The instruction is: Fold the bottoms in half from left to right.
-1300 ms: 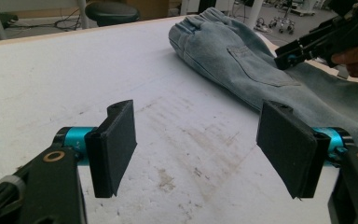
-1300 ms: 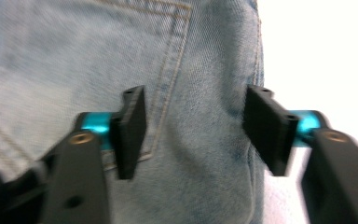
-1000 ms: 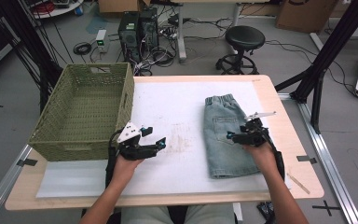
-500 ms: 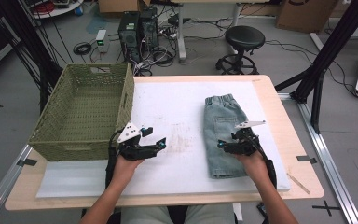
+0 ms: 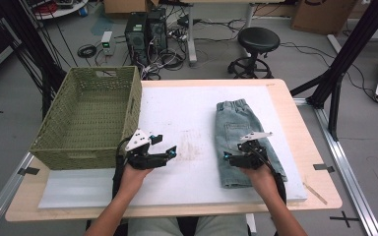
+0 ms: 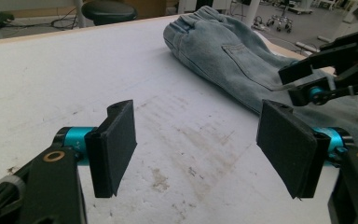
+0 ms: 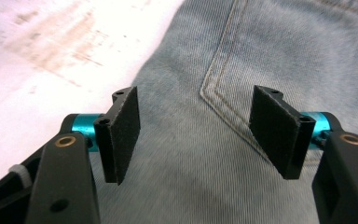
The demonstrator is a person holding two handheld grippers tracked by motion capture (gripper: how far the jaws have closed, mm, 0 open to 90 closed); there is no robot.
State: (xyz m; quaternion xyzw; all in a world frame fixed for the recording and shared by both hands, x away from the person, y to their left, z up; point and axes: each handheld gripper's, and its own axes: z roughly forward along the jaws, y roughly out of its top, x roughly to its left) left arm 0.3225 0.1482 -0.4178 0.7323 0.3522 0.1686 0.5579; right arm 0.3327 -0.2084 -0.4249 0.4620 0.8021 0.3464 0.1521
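Your green wicker basket (image 5: 88,118) sits empty at the table's (image 5: 305,118) left edge. The folded denim shorts (image 5: 241,140) lie right of centre, long axis running away from you, waistband far. Your right gripper (image 5: 239,158) hovers over them, jaws wide and just narrowing, pinching nothing. Your left gripper (image 5: 163,156) hangs wide open.

Lab: computer towers (image 5: 145,29) on floor, tangled cables (image 5: 174,54), black rig frame (image 5: 347,54), cardboard boxes (image 5: 320,14).

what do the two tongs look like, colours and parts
Both the left tongs and right tongs are black, with flat black pads on turquoise metal cylinders. Each carries a pale three-cornered plate on top and trails a black cable.
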